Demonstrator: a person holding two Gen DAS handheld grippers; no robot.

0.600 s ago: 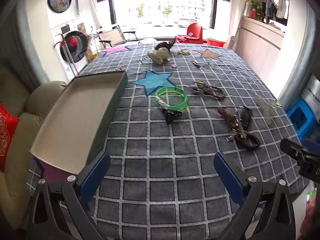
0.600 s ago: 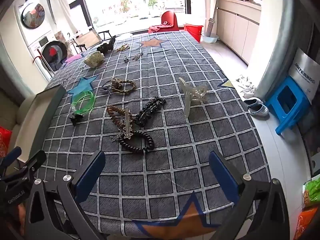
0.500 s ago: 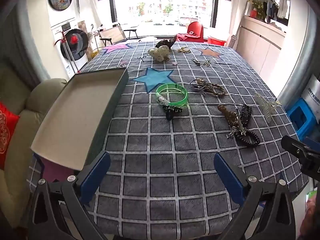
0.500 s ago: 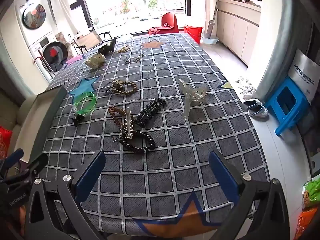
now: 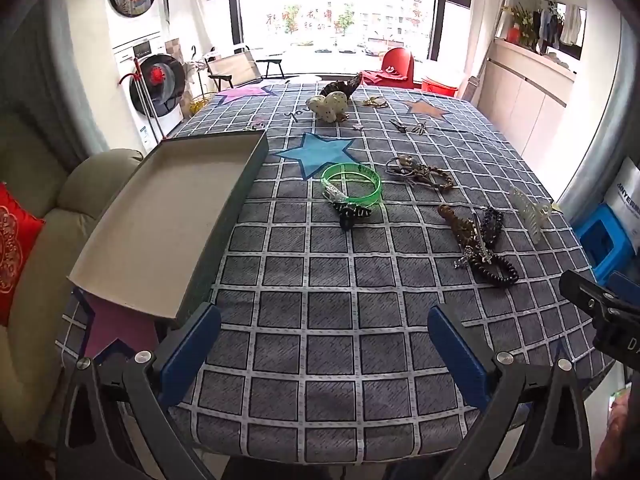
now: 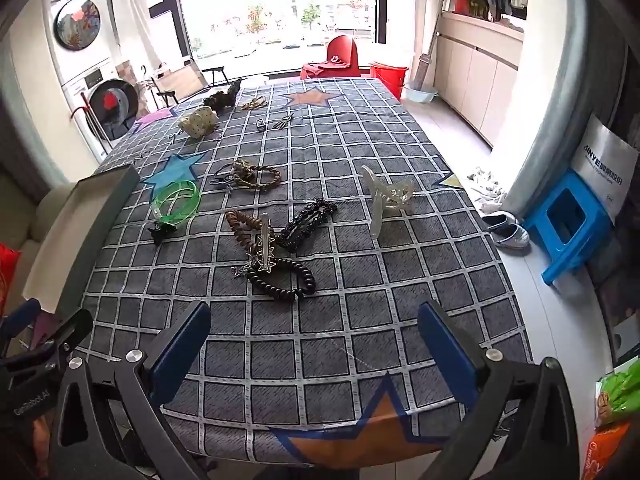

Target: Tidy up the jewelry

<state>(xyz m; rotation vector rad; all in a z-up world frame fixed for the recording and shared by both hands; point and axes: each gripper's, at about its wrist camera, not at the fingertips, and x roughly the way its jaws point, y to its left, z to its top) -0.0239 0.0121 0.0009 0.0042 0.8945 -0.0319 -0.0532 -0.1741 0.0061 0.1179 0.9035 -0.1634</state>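
Jewelry and hair pieces lie on a grey checked tablecloth. A green bangle [image 5: 351, 183] [image 6: 177, 201] lies mid-table with a small black clip [image 5: 352, 213] in front of it. A black coil hair tie [image 6: 285, 280] [image 5: 495, 272], a brown coil [image 6: 240, 227], a star hairpin [image 6: 265, 249] and a black beaded clip [image 6: 308, 222] lie clustered. A clear claw clip [image 6: 383, 200] [image 5: 530, 211] stands to their right. A braided brown band [image 6: 250, 174] lies farther back. An open shallow box [image 5: 168, 216] lies at the table's left edge. My left gripper [image 5: 324, 348] and right gripper [image 6: 314, 344] are open and empty over the near edge.
A cream polka-dot bow [image 5: 329, 107], a dark hair piece [image 5: 340, 87] and small keys or charms [image 5: 408, 126] lie at the far end. A sofa [image 5: 36, 216] stands left, a blue stool [image 6: 568, 224] and shoes [image 6: 506, 230] right of the table.
Both grippers have drawn back and risen slightly, so the table looks a little farther away. Nothing on the table has moved.
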